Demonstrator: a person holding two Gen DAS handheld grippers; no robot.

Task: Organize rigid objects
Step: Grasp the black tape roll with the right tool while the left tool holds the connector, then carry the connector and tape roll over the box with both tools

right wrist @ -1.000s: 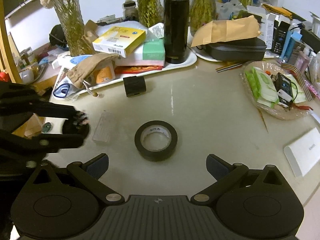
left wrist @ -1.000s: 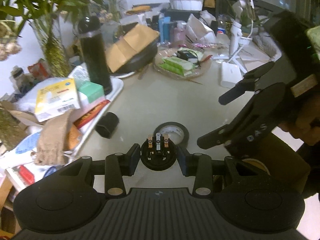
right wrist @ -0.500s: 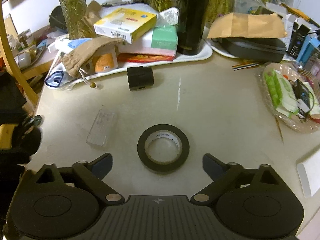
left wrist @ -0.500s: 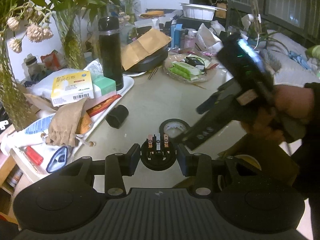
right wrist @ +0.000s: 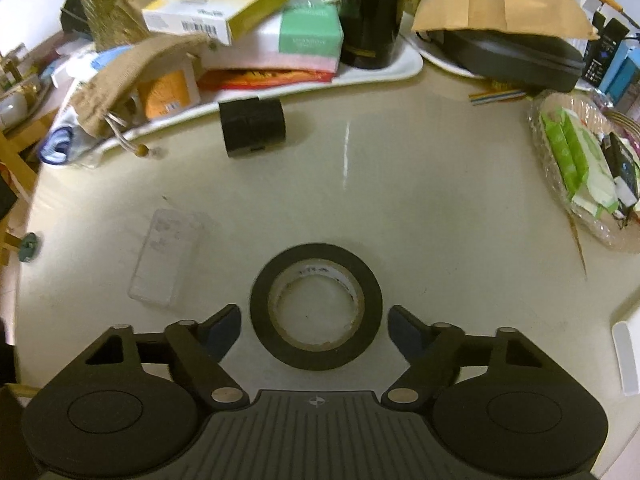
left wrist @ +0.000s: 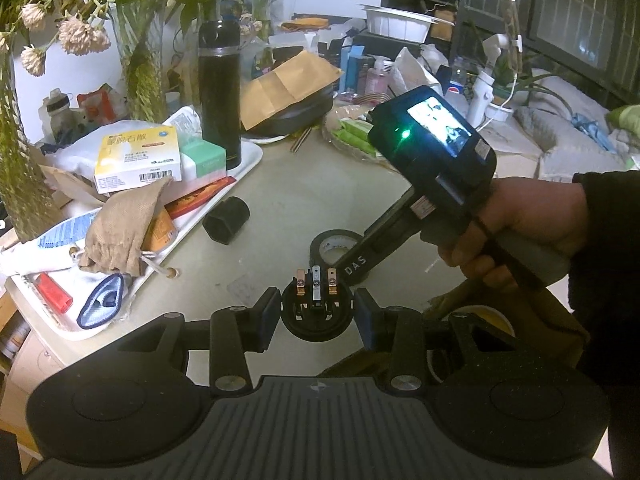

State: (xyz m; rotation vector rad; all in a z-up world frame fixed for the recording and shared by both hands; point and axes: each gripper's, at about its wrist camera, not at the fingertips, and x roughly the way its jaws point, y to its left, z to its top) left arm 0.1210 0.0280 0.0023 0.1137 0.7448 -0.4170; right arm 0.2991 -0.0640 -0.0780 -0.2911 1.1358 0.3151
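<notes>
Having descended over the black tape roll (right wrist: 316, 306) near table (right wrist: 440, 208) centre, the right gripper (right wrist: 316, 322) has been closing, pads bracketing but not yet touching it, while the left gripper (left wrist: 316, 312) remains clamped on a round black plug (left wrist: 316, 314), so pickup appears imminent.

Glossy black tape roll (right wrist: 316, 306), smooth shiny tabletop (right wrist: 420, 184), rough cloth pouch (left wrist: 124, 226).
</notes>
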